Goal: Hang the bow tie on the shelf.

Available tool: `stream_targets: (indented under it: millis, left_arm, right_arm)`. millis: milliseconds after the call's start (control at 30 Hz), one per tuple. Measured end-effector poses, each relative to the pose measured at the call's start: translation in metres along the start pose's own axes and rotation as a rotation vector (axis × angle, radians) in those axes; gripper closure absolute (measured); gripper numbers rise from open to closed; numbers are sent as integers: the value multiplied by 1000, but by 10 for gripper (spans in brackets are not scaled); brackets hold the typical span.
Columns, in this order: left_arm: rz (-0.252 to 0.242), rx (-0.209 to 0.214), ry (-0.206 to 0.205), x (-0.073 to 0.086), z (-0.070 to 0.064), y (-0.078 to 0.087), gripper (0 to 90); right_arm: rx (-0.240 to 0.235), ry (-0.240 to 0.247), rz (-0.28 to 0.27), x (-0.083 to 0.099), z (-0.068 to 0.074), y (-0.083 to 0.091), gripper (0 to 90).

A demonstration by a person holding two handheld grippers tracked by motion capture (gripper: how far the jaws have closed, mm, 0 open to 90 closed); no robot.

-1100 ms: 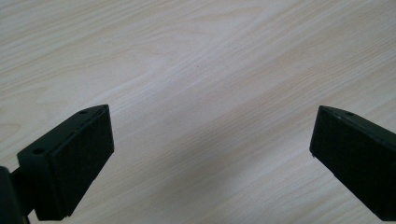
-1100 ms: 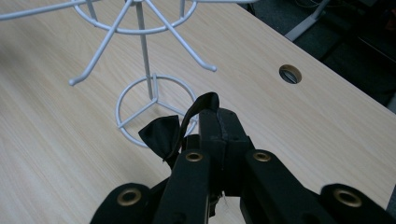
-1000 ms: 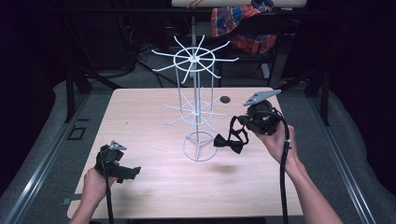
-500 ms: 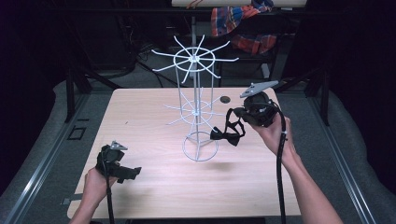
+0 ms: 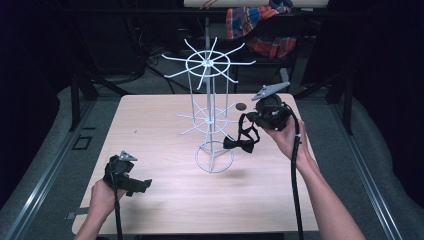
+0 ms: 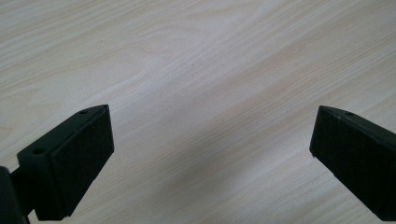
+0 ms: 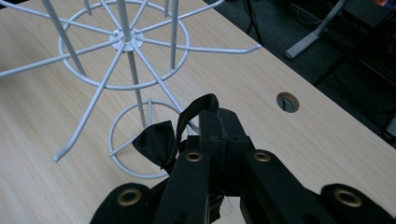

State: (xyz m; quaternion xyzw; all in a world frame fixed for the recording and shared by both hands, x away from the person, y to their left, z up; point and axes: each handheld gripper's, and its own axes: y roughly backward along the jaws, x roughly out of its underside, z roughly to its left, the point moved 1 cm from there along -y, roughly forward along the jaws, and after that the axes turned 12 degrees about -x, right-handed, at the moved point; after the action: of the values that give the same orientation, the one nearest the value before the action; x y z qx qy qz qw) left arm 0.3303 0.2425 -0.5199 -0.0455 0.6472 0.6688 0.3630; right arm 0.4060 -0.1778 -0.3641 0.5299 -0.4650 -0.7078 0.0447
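Pale wood grain covers the rectangular desk point(image 5: 150, 130), and on it, about midway between its side edges and slightly toward the far edge, stands a white wire display rack with two tiers of spoke-like hooks point(image 5: 209, 112). In the high view the right gripper point(image 5: 256, 120) is held above the desk near its right edge, carrying a black fabric bow tie with a looped strap point(image 5: 241, 141) that hangs just beside the rack's lower tier. The step in hand looks like hanging the tie on a hook; the next move probably calls for steering the strap loop over a spoke tip before letting go. The left gripper point(image 5: 142, 184) rests low near the desk's near left corner, well apart from the rack.

In the left gripper view the two black jaws stand wide apart over bare wood, with nothing between them.

In the right gripper view the jaws are closed together on the bow tie's strap point(image 7: 194, 112), the bow point(image 7: 156, 140) dangling below them, in front of the rack's round base ring point(image 7: 116, 154). A small round hole in the desk point(image 7: 286, 101) lies toward its far right edge.
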Motion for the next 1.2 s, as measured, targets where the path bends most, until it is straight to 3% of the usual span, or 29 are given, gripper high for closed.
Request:
stream_targets:
  millis: [400,900,1200]
  left_arm:
    - [-7,-2,4,0,-1,2,0]
    - [-5,4,3,1,0,1,0]
    - [-3,3,2,1,-1,1,0]
  right_arm:
    - [-12,-1,-9,-1,-7,-8,900]
    - [-67,-8,-1,-7,-19,-23,900]
    - [-122,-44,-12,-4,-29,-37,900]
